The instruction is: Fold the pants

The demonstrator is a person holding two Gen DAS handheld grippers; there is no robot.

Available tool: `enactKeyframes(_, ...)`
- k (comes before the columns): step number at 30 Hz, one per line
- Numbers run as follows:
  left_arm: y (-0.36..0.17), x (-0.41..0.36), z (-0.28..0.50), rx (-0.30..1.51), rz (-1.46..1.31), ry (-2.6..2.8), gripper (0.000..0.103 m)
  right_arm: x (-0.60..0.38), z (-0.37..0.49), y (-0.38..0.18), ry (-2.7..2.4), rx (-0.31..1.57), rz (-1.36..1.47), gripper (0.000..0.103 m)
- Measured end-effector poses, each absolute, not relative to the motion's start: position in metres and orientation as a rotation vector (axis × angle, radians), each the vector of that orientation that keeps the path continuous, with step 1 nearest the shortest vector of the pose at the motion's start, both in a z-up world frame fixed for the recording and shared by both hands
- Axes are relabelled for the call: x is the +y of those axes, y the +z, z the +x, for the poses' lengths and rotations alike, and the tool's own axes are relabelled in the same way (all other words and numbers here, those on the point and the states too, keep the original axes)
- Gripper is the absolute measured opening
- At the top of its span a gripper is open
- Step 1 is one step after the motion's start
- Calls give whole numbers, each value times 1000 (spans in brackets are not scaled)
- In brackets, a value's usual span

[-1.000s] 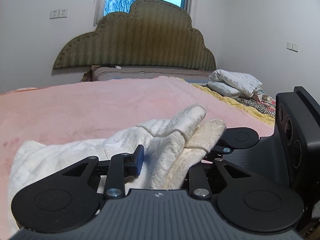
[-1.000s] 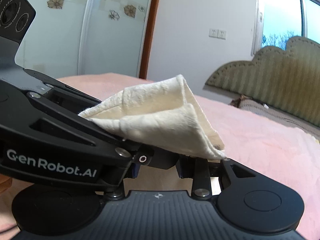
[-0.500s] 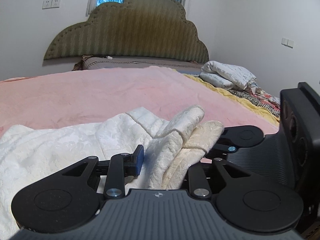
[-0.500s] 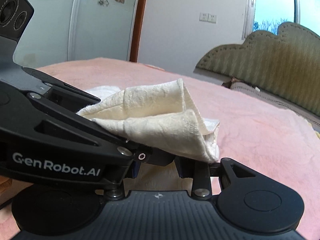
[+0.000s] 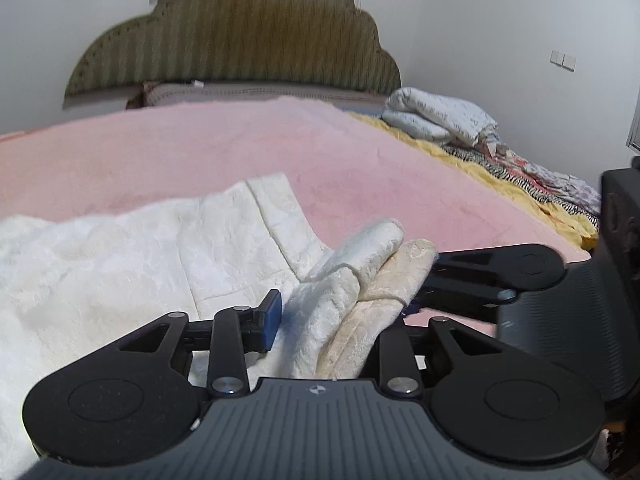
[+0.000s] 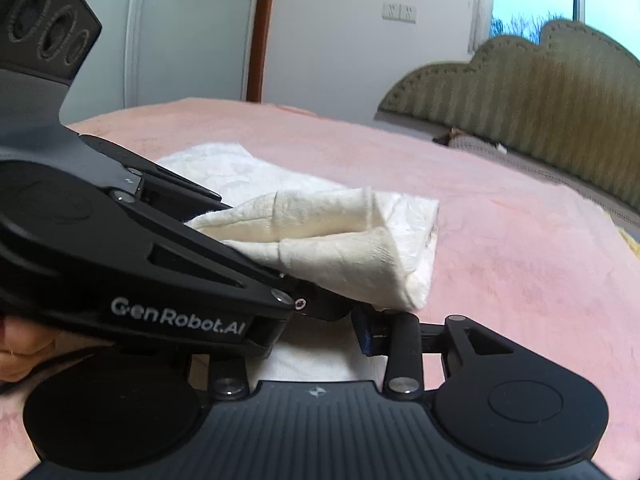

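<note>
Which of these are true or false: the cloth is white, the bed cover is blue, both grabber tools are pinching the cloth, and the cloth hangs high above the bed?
1. The pants are white or cream. True.
2. The blanket is blue. False: it is pink.
3. Both the left gripper and the right gripper have pants fabric between their fingers. True: each pinches a bunched fold.
4. The pants hang high above the bed. False: most of the fabric lies on the blanket; only the gripped folds are raised.
5. The headboard is bright red. False: it is olive green.
</note>
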State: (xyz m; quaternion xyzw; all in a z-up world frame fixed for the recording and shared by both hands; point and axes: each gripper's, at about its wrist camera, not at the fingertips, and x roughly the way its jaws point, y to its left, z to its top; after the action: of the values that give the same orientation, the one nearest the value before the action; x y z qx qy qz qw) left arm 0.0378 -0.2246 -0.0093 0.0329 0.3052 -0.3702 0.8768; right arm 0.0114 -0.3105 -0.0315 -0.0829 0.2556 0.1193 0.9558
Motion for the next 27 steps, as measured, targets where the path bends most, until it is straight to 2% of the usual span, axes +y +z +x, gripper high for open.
enactKeyframes(2,-9,-223,38,643,58,-784,41,-318,-1,-30,216,522,-144,39)
enactKeyframes(4,-7,-223,37,652,40,-810,56,-331,-14,-29,184,532,-100,45)
enactKeyframes(7,-2,-224,34,655,13,-854,70,-348,-33,-26,120,540,-57,46)
enactKeyframes(16,23,-186,32,625,-100,-863,73,-375,-25,-10,-184,517,-16,46)
enactKeyframes(22,39,-135,72,596,-61,-540,73,-322,25,9,-11,451,-105,46)
enactKeyframes(27,31,-102,104,674,-88,-391,73,-285,80,3,144,532,-161,46)
